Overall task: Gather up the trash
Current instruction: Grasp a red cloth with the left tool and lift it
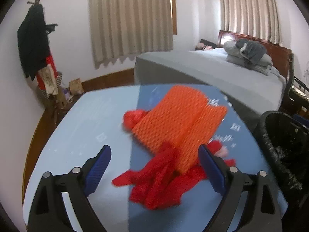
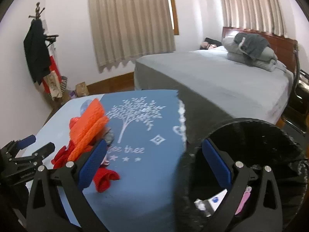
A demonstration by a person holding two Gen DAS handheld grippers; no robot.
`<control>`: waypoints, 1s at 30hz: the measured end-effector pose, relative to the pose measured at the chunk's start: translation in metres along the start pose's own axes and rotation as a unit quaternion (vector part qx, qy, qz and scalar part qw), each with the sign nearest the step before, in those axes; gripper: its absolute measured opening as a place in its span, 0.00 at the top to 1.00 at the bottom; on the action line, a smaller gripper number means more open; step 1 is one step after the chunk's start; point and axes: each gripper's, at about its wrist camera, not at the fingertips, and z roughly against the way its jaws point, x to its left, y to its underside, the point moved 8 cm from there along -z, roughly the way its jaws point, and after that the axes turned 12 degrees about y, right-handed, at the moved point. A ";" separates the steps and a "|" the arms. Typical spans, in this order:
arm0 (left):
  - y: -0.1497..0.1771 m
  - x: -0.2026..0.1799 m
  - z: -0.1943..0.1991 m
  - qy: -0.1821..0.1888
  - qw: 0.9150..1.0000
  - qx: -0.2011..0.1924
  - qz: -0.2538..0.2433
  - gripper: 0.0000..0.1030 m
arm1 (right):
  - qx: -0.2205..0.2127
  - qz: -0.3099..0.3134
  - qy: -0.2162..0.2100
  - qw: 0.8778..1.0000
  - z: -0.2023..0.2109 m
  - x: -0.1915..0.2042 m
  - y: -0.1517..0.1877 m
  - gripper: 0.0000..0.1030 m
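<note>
Left gripper [image 1: 154, 164] spread wide, gripping nothing, red mesh bag [image 1: 154, 183] and orange foam net [image 1: 179, 127] lying between its fingers on the blue cloth [image 1: 96, 119]. Right gripper [image 2: 154, 164] likewise spread, empty, over black-lined bin [image 2: 251, 135]. Printed on cloth: "thee".

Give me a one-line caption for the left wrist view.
Open left gripper over the orange mesh net and red netting on the blue tablecloth, black-lined bin alongside.

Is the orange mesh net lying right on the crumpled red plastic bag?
Touching. The left wrist view shows the orange mesh net resting directly on the crumpled red plastic bag, overlapping it with no gap.
</note>
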 end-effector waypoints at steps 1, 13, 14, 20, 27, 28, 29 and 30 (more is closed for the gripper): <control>0.005 0.005 -0.001 -0.003 1.000 0.005 0.004 0.14 | 0.002 0.004 -0.003 1.000 -0.001 0.006 0.002 0.06; 0.040 0.027 -0.025 -0.004 0.998 0.052 0.026 0.19 | 0.028 0.031 -0.018 0.999 -0.009 0.030 0.023 0.07; 0.041 0.027 -0.027 -0.004 0.998 0.055 0.027 0.21 | 0.029 0.033 -0.018 0.999 -0.009 0.030 0.023 0.07; 0.050 0.025 -0.045 0.018 0.996 0.080 0.041 0.35 | 0.037 0.040 -0.019 0.998 -0.013 0.033 0.030 0.07; 0.051 0.016 -0.044 0.047 0.995 0.080 0.043 0.82 | 0.043 0.045 -0.018 0.998 -0.015 0.035 0.033 0.06; 0.049 0.017 -0.041 0.046 0.995 0.076 0.046 0.84 | 0.043 0.045 -0.019 0.998 -0.015 0.036 0.034 0.06; 0.046 0.021 -0.037 0.045 0.995 0.070 0.050 0.87 | 0.043 0.046 -0.019 0.998 -0.015 0.036 0.034 0.06; 0.044 0.024 -0.033 0.042 0.996 0.065 0.053 0.88 | 0.043 0.046 -0.019 0.998 -0.015 0.037 0.034 0.06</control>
